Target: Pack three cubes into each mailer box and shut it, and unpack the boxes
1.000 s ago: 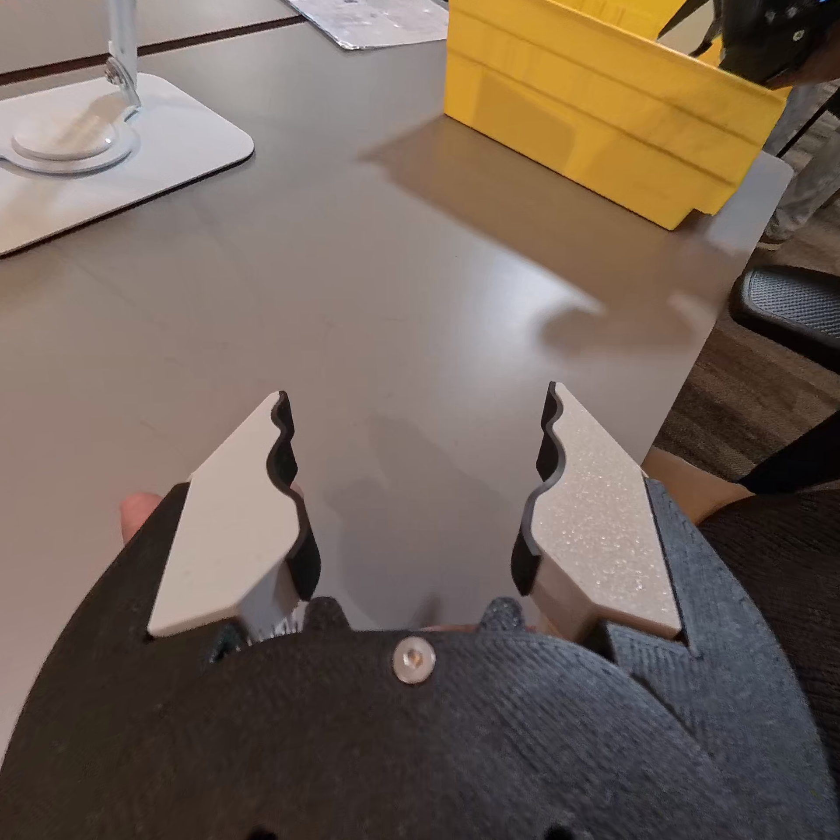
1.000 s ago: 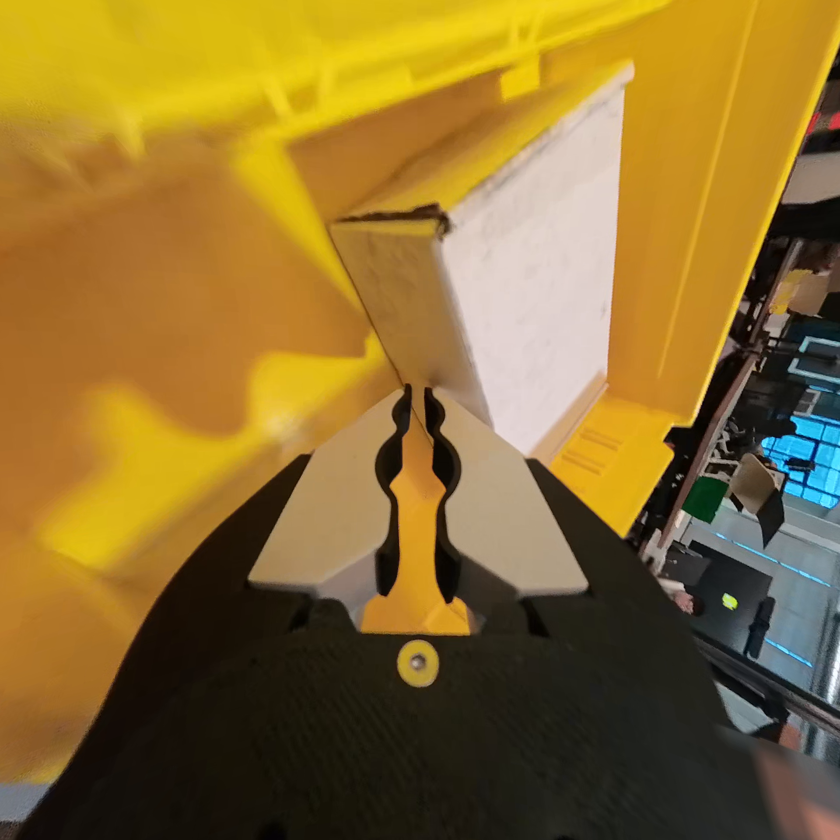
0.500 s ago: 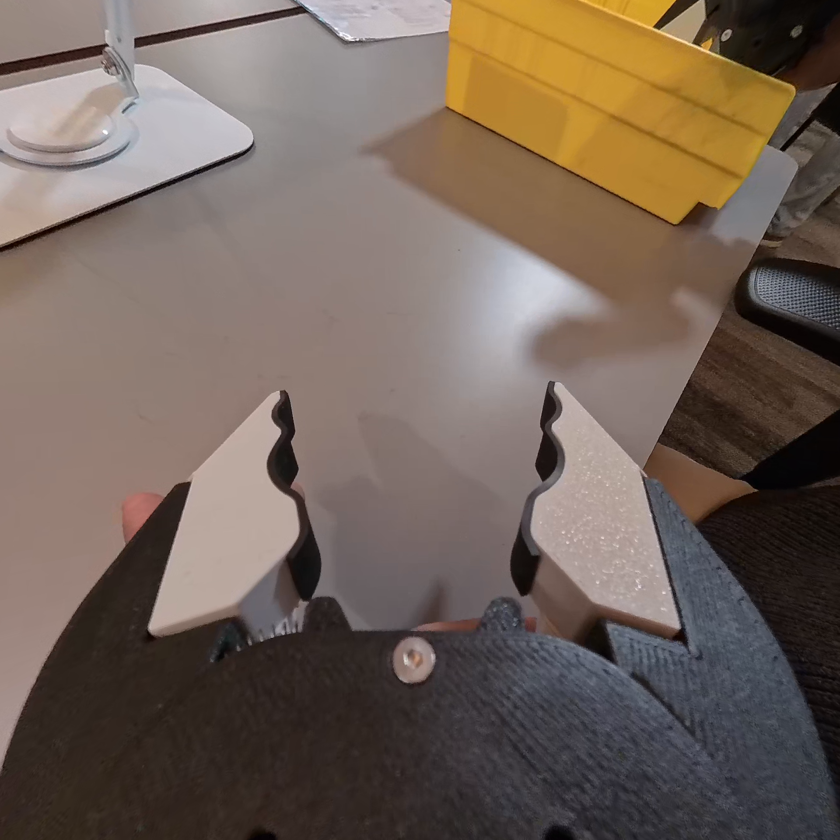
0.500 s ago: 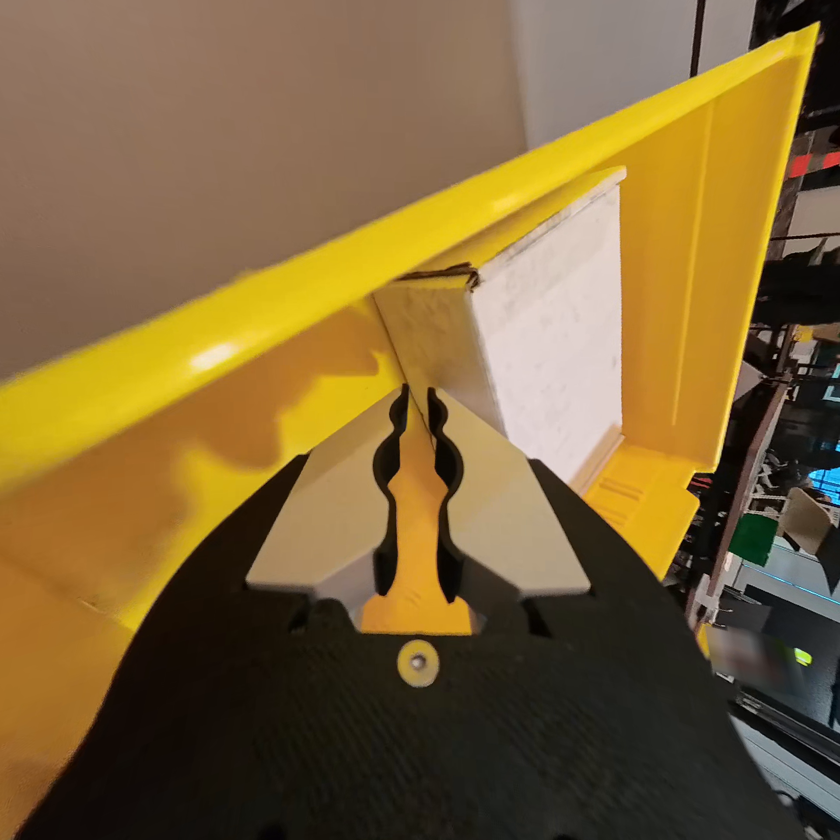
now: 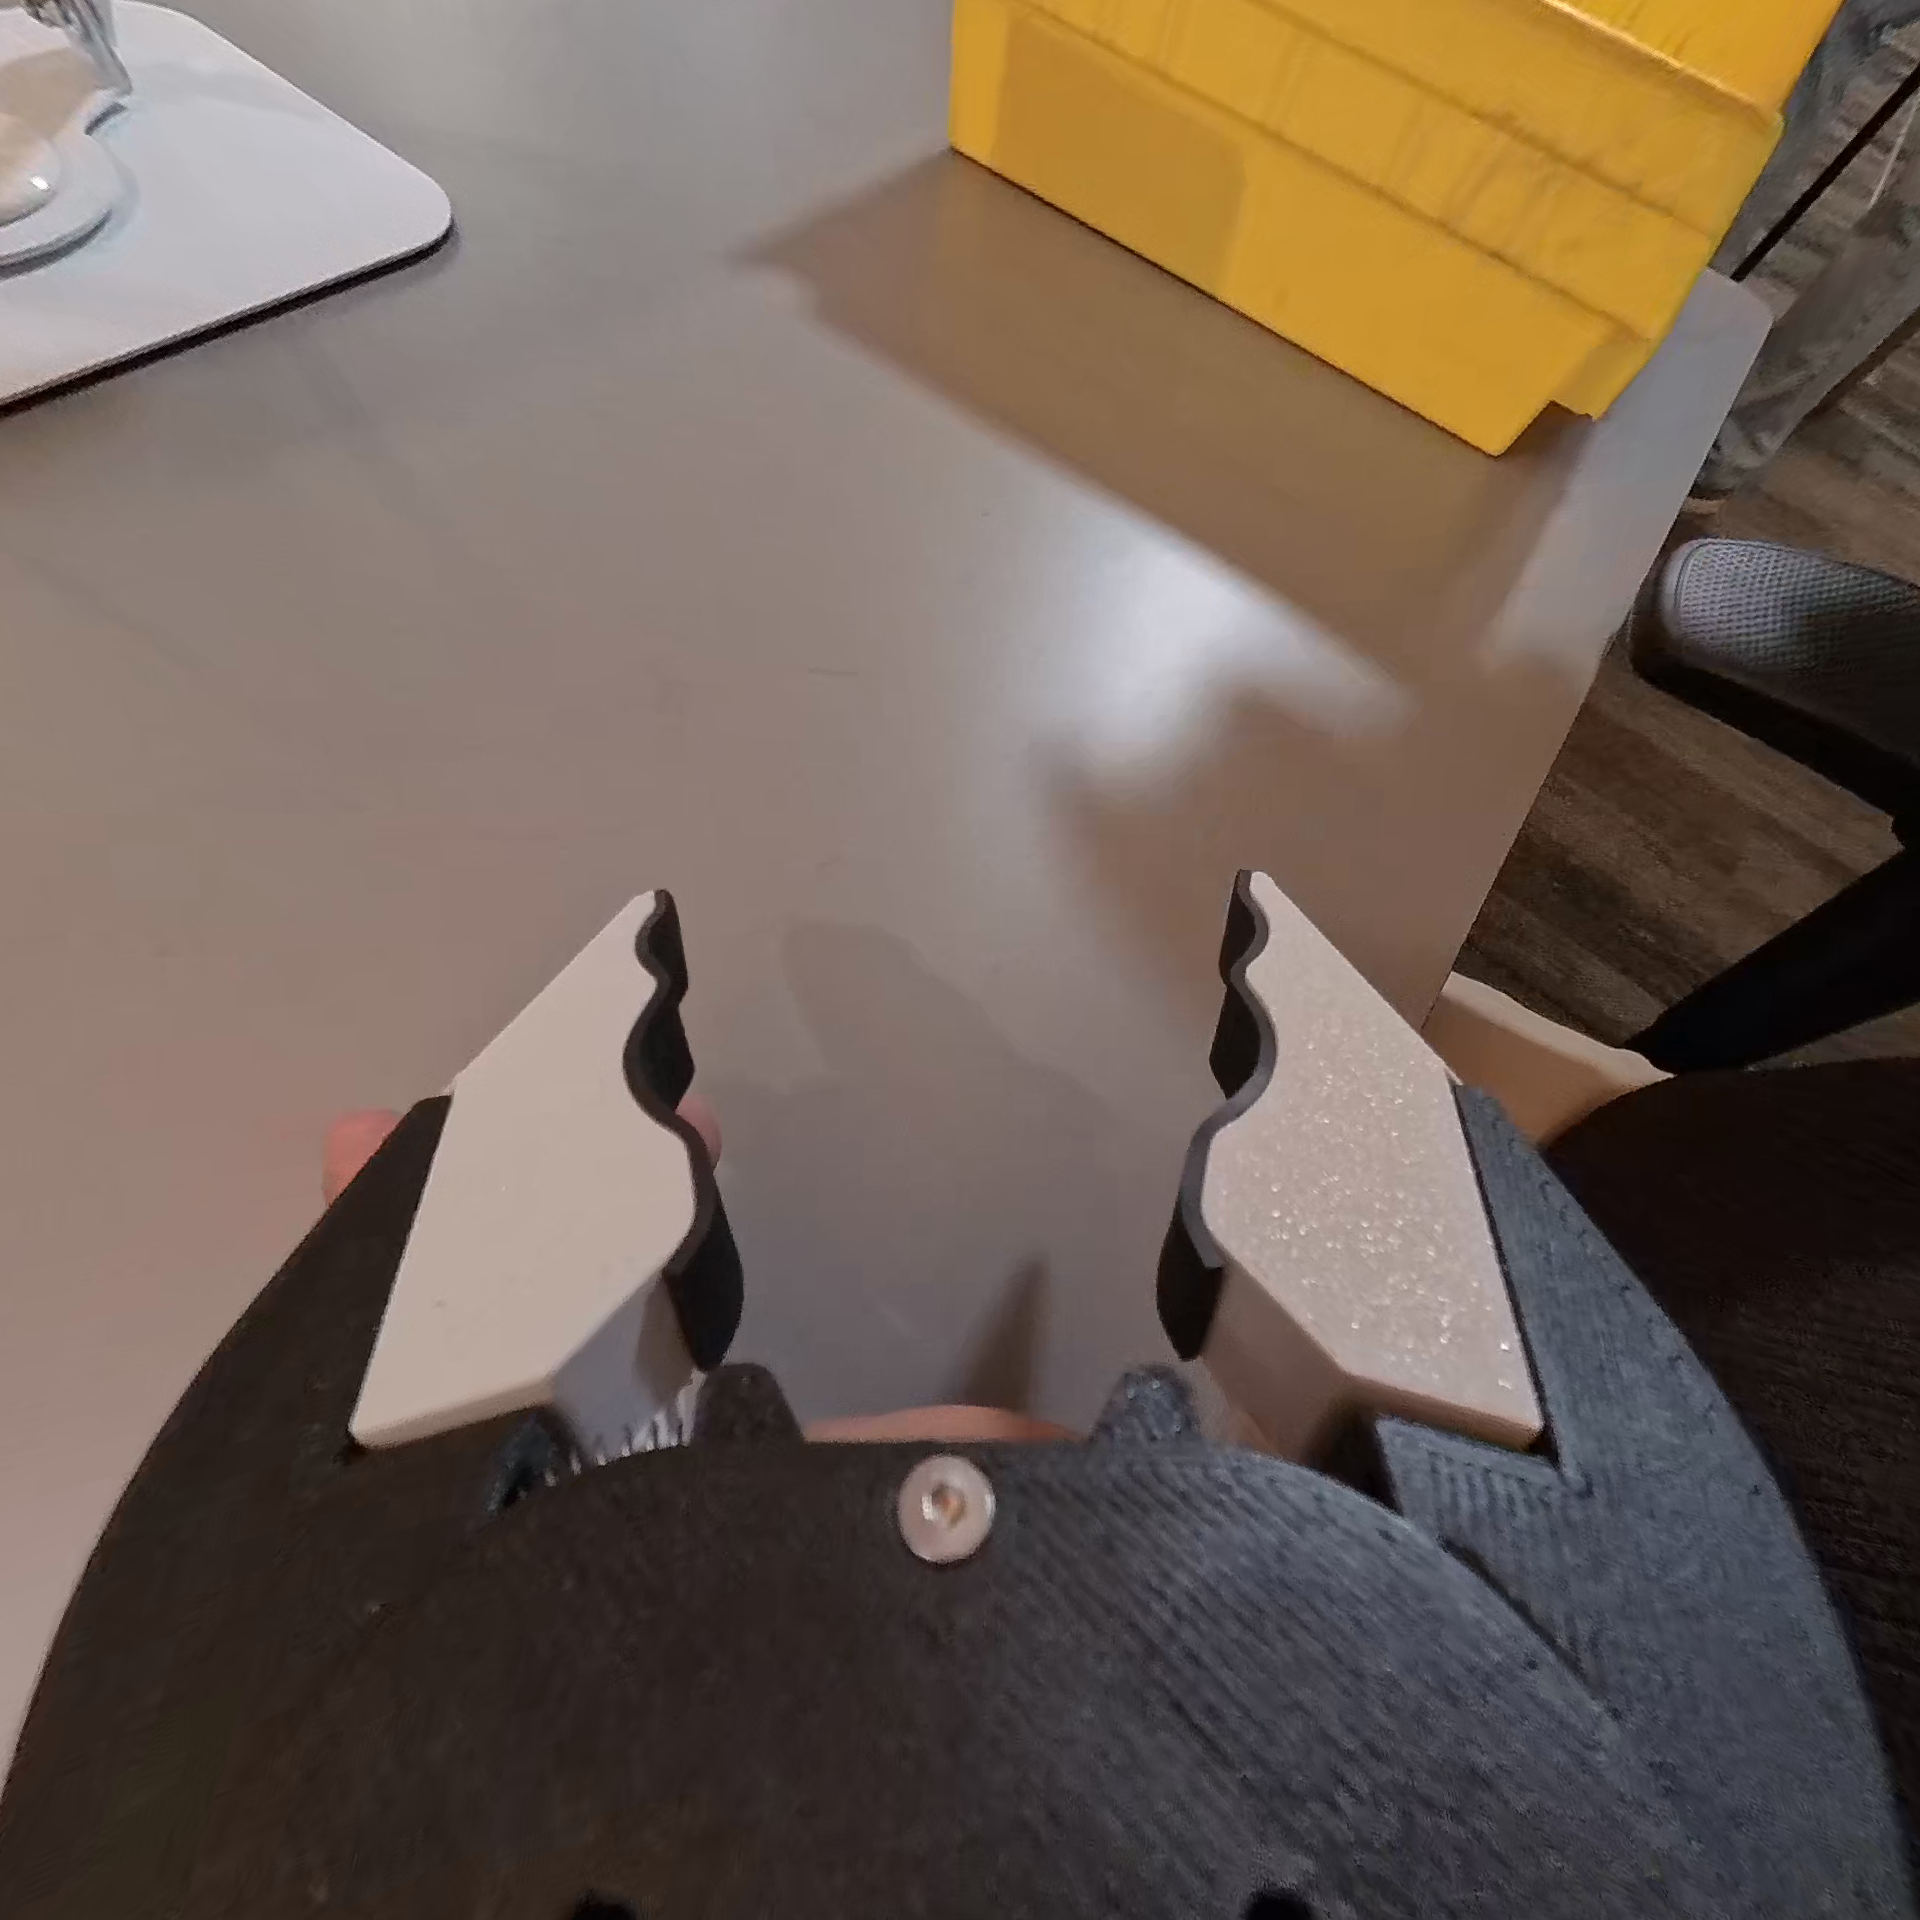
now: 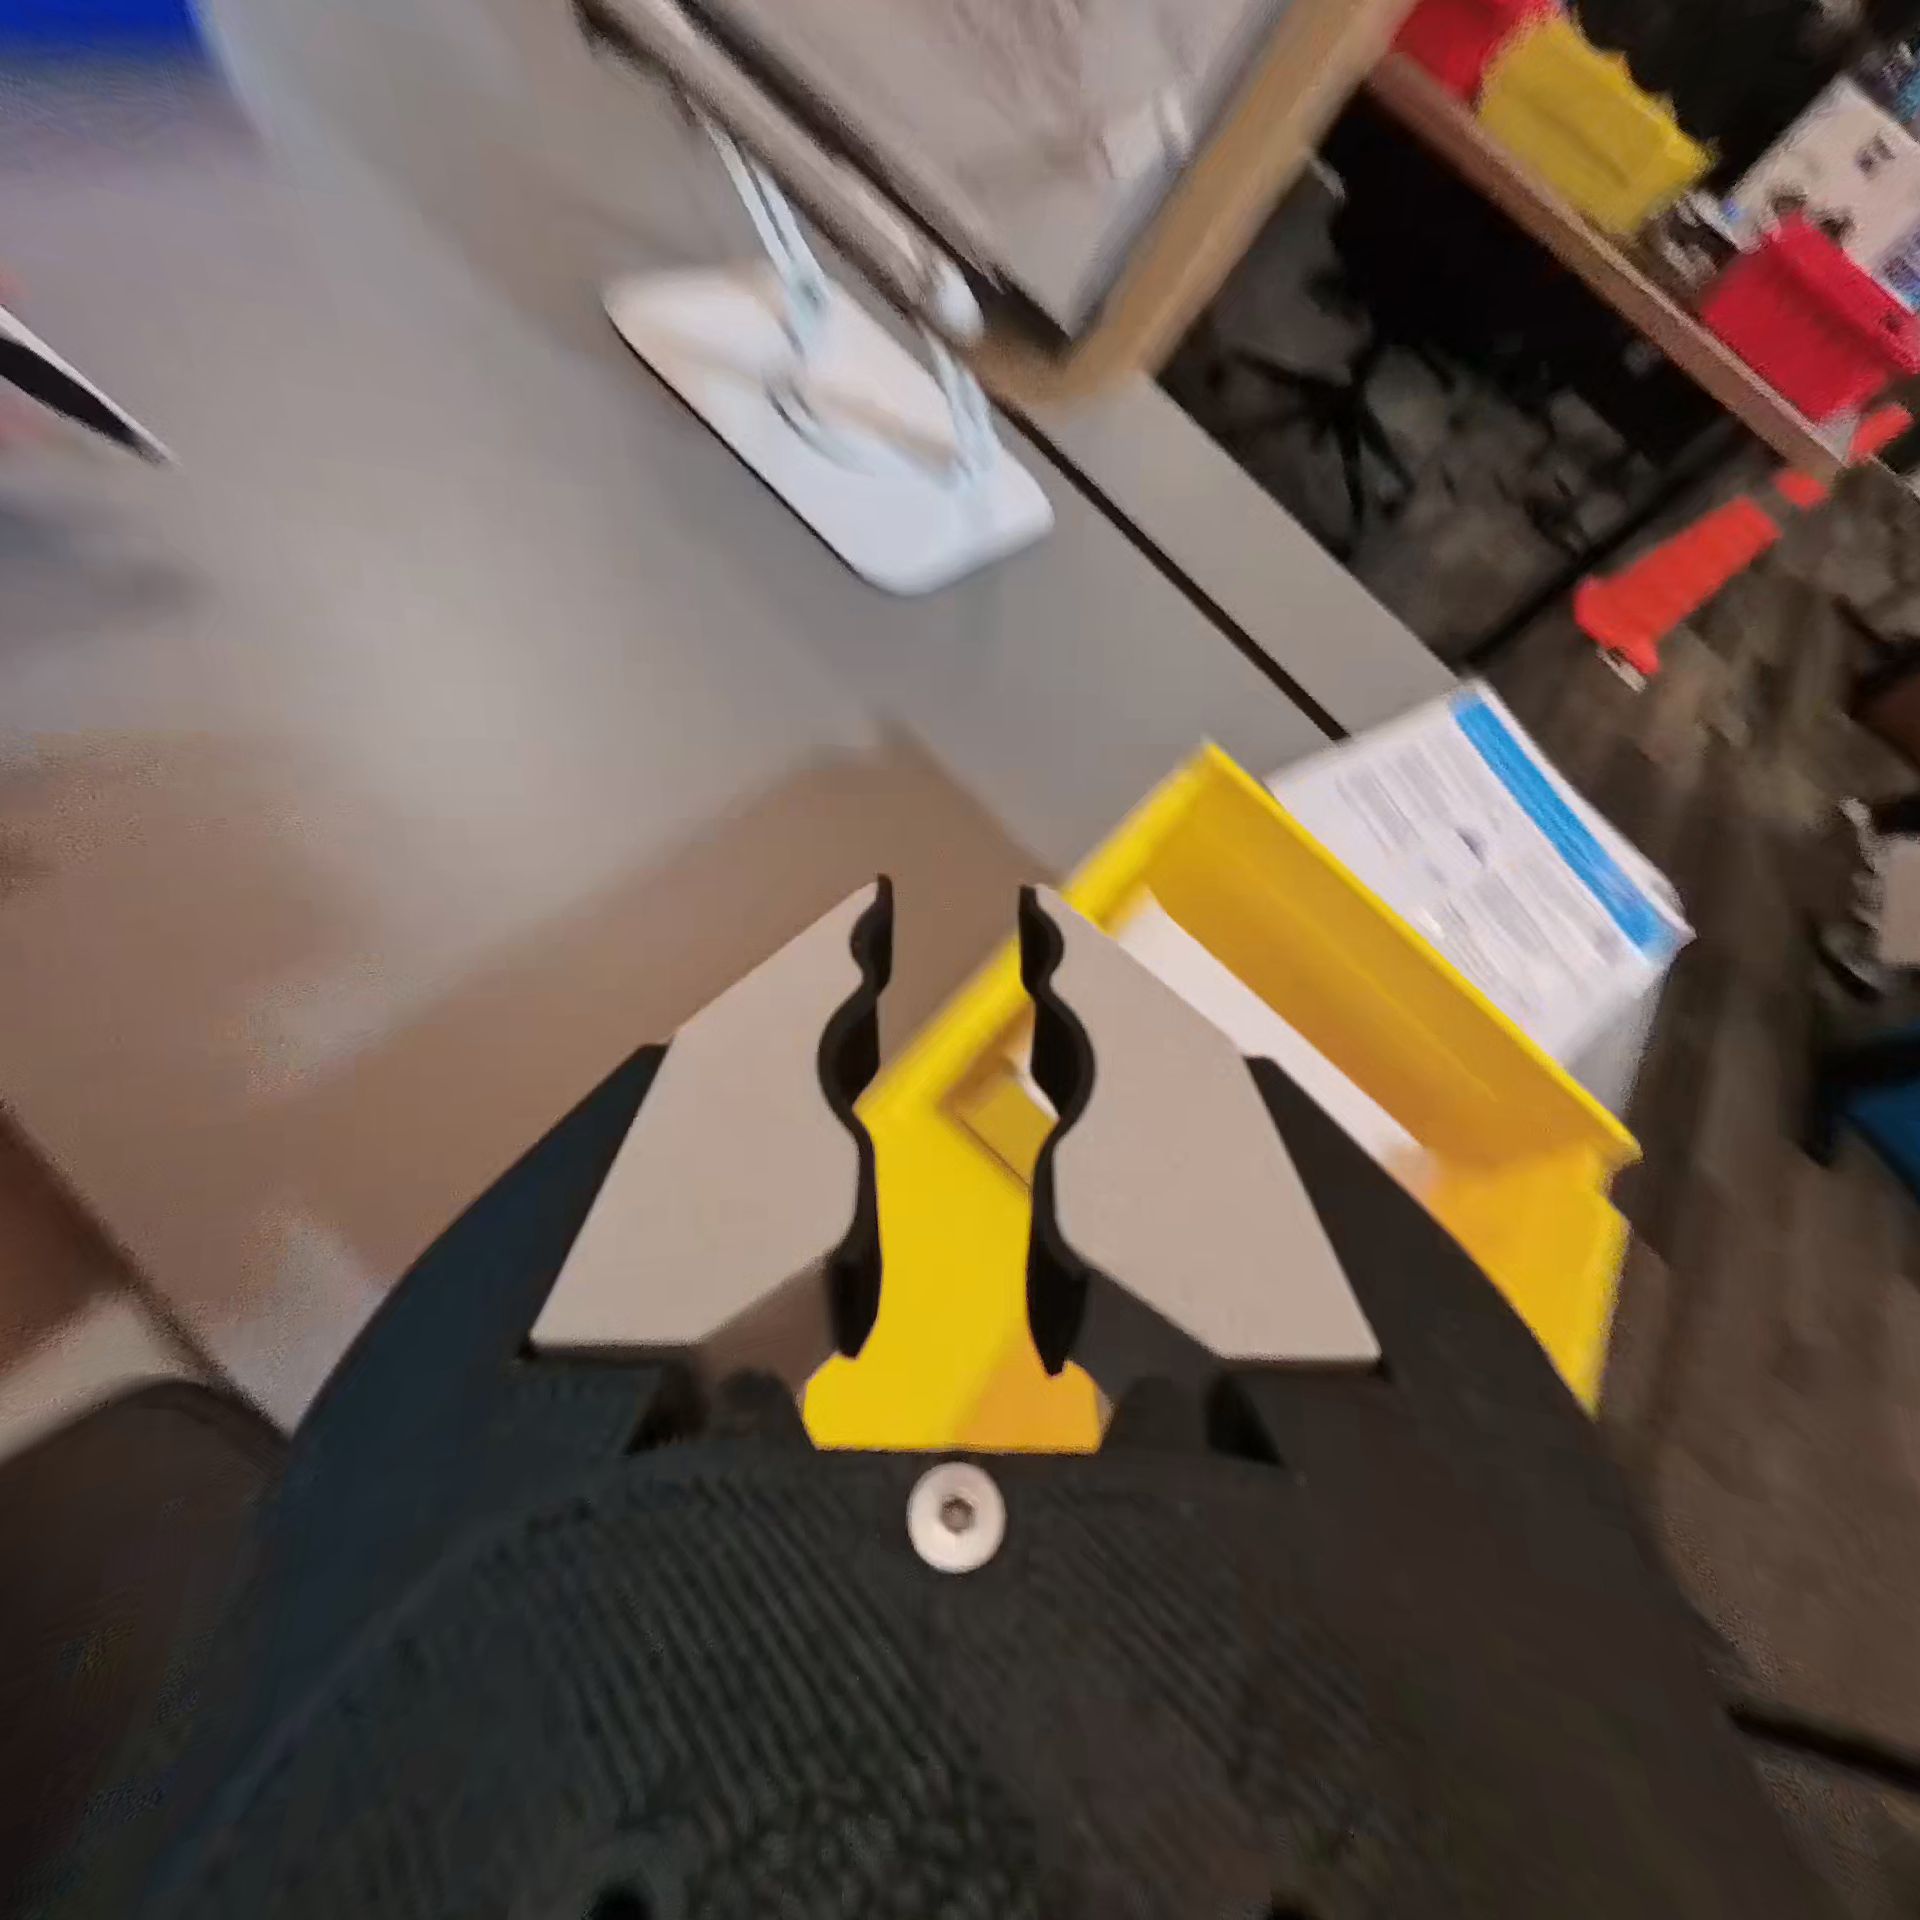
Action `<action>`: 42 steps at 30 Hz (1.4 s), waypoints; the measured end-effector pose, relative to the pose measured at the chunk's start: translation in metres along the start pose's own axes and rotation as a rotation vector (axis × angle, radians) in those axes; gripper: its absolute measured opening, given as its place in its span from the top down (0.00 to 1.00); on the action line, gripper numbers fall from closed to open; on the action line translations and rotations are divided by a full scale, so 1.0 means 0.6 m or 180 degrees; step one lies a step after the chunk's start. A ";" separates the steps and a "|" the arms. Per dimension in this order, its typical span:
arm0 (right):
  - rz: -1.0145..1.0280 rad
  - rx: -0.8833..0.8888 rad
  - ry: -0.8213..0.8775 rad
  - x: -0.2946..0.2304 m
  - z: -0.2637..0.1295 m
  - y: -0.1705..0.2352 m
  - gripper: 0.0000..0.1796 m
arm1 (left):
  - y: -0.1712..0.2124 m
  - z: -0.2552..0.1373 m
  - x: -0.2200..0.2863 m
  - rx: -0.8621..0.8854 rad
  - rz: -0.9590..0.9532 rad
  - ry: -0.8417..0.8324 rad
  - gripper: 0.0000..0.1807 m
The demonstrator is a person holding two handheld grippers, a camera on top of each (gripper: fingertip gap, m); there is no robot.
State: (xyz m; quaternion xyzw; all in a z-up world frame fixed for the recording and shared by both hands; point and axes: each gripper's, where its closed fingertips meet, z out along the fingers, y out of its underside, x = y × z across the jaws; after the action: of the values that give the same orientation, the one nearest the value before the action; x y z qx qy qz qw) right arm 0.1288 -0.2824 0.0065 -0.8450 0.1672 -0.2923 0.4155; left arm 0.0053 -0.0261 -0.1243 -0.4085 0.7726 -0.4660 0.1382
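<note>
Right, the left claw hovers over the table with its fingers wide apart and nothing between them. Their tops are pale grey and grainy, their inner pads black and wavy, and they sit in a black printed body with a ribbed weave and one silver screw. A fingertip pokes out beside the left finger. The table is smooth, matte grey-brown, with a soft glare across it. Farther off, at the far right corner, stands the yellow bin, hard plastic with stepped ribs along its side. Far left lies a white rounded stand base. Off the table's right edge, a black mesh chair over a dark wood-look floor.

Over to the right claw: the fingers stand a narrow way apart, empty, above the yellow bin. The picture is blurred. Inside the bin a flat white panel shows, the mailer box; whether it is shut cannot be told. Just beyond the bin sits a white carton with blue print. Further back, the white stand base on the table, then wooden shelving with red and yellow bins, all smeared.
</note>
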 end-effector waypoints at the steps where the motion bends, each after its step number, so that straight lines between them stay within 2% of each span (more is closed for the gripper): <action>1: 0.0068 0.0181 -0.0176 -0.033 0.001 -0.036 0.87 | -0.001 0.001 0.002 0.0004 0.0006 0.0007 0.44; 4: 0.0414 0.0521 -0.0966 -0.159 0.025 -0.119 0.85 | -0.004 -0.001 0.004 0.0025 0.0052 -0.0017 0.48; 7: 0.0653 0.0533 -0.1747 -0.290 0.073 -0.150 0.82 | -0.007 -0.007 -0.002 0.0067 0.0072 -0.0096 0.52; 11: 0.0556 0.0224 -0.1705 -0.380 0.181 -0.120 0.81 | -0.013 -0.020 -0.014 0.0176 0.0014 -0.0147 0.59; 14: 0.0857 0.0195 -0.1958 -0.433 0.217 -0.105 0.78 | -0.013 -0.027 -0.024 0.0226 -0.0050 -0.0164 0.62; 18: 0.1312 0.0339 -0.2018 -0.423 0.234 -0.094 0.77 | -0.005 -0.030 -0.040 0.0261 0.0013 -0.0211 0.75; 22: 0.1752 0.0593 -0.2203 -0.395 0.227 -0.107 0.74 | -0.003 -0.028 -0.043 0.0247 -0.0112 -0.0108 0.78; 25: 0.1770 0.0514 -0.2375 -0.405 0.226 -0.100 0.78 | -0.004 -0.028 -0.042 0.0260 -0.0196 -0.0054 0.78; 31: 0.1497 0.0345 -0.2418 -0.427 0.229 -0.085 0.79 | -0.018 -0.040 -0.052 0.0306 -0.0188 -0.0160 0.72; 34: 0.1464 0.0372 -0.2415 -0.428 0.227 -0.087 0.79 | -0.062 -0.094 -0.097 0.0486 0.0033 -0.0534 0.69; 37: 0.1550 0.0401 -0.2468 -0.427 0.223 -0.089 0.80 | -0.126 -0.218 -0.201 0.0785 0.0305 -0.1426 0.68; 40: 0.1675 0.0434 -0.2490 -0.422 0.224 -0.092 0.80 | -0.166 -0.372 -0.300 0.1185 -0.0083 -0.2058 0.68; 42: 0.1749 0.0437 -0.2502 -0.419 0.225 -0.092 0.80 | -0.146 -0.439 -0.367 0.1029 -0.0426 -0.2287 0.67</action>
State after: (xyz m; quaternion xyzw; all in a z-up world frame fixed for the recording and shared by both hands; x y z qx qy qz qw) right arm 0.0223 -0.0355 -0.1038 -0.7867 0.1949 0.1594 0.5637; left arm 0.0308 0.2810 0.0507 -0.5679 0.5634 -0.4170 0.4315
